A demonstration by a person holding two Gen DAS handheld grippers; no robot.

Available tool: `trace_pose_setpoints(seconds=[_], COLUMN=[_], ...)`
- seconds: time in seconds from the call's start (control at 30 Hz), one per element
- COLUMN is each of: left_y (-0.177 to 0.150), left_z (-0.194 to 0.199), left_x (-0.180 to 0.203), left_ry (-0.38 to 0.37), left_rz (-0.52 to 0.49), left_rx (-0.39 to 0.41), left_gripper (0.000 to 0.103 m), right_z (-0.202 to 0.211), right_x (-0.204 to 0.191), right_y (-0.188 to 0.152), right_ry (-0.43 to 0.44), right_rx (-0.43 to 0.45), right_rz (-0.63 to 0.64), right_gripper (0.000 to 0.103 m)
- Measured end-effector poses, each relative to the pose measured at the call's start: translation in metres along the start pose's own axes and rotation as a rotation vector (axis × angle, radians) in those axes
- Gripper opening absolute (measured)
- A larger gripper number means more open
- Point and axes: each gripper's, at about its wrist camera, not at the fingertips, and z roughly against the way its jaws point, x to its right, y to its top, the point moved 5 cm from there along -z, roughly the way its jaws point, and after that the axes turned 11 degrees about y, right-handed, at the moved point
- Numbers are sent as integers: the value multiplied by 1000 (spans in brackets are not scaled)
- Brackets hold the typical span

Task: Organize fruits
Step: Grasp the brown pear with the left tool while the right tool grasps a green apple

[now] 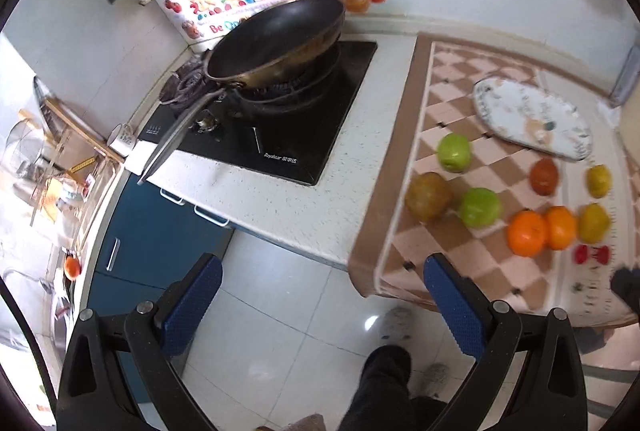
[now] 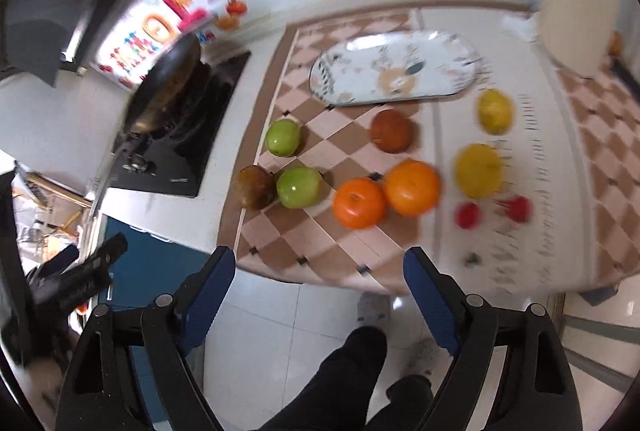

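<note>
Left wrist: left gripper [image 1: 322,273] wide, empty; fruits [image 1: 526,233] at right, plate [image 1: 532,115] above them.

Right wrist: right gripper [image 2: 320,267] wide, empty (view blurred). I judge approach; next, pick one orange [image 2: 359,203].

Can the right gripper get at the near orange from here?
Probably yes. The right gripper is open and empty, the orange sits just ahead near the cloth's edge, and nothing lies between them.

White counter [image 2: 256,79] carrying checkered mat [image 2: 320,231] (brown and pink); oval plate [image 2: 394,69], apples, oranges, lemons lying on mat, apart from plate.
</note>
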Motion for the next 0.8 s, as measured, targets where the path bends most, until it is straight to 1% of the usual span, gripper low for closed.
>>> trace_pose_setpoints(seconds=[0.03,0.13,0.2,0.27,0.3,0.37,0.4,0.43,0.47,0.5,0.57,0.63,0.7,0.8], left_y=[4,18,27,36,39,45,48,51,53,55,59,61,62,59], left_z=[-11,-47,-69,-91,-101,-123,-131,-139,-147,-152,-160,-164,-167,-171], left_x=[2,10,13,16,18,22,24,27,32,36,46,62,75,98], left_ry=[0,-2,-15,-30,-45,-105,-133,-171,-203,-232,-301,-378,-438,-536], left_rz=[-13,-62,-79,-93,-95,-88,-81,-73,-67,-64,-63,-71,-80,-88], left_rx=[-7,-44,-71,-103,-124,-198,-227,-259,-292,-318,-362,-411,-448,-526], left_gripper=[103,103,103,103,103,103,103,102,102,102,101,101,101,101], right_z=[-21,-88,-130,-159,-175,-199,-206,-215,-223,-229,-230,-227,-216,-190], right_x=[-4,-8,-9,-8,-6,-3,-2,-1,0,1,1,3,5,9], right_y=[11,40,53,56,57,57,56,56,56,55,57,59,64,75], right_ry=[1,-36,-79,-109,-129,-154,-160,-165,-171,-191,-192,-192,-182,-186], right_rx=[-27,-113,-178,-245,-281,-344,-358,-375,-394,-408,-399,-404,-378,-326], right_rz=[-1,10,29,50,57,69,73,75,76,79,86,58,41,14], right_gripper=[88,88,88,87,87,85,82,74,70,66,65,65,65,65])
